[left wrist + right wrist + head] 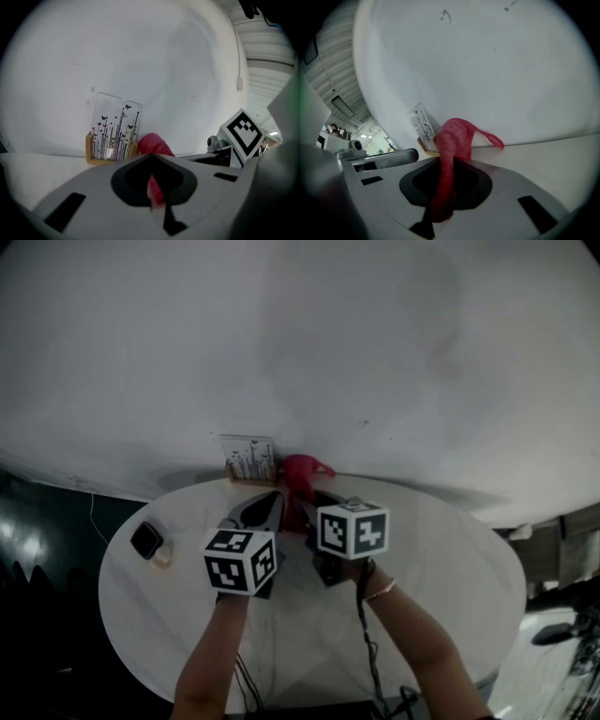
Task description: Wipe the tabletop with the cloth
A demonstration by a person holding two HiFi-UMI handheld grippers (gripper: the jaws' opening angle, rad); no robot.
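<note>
Red crumpled mesh cloth is being gripped by both tools at frame centre: the right tool is clamping one bunched end, the left tool is pinching another strip. It is sitting by the upper edge of the round white worktop, just right of a wooden-based printed card holder.

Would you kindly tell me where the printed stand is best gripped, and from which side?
Probably the thin upright panel of the printed stand, pinched across its top edge from above: the wall is close behind and the red cloth beside it.
</note>
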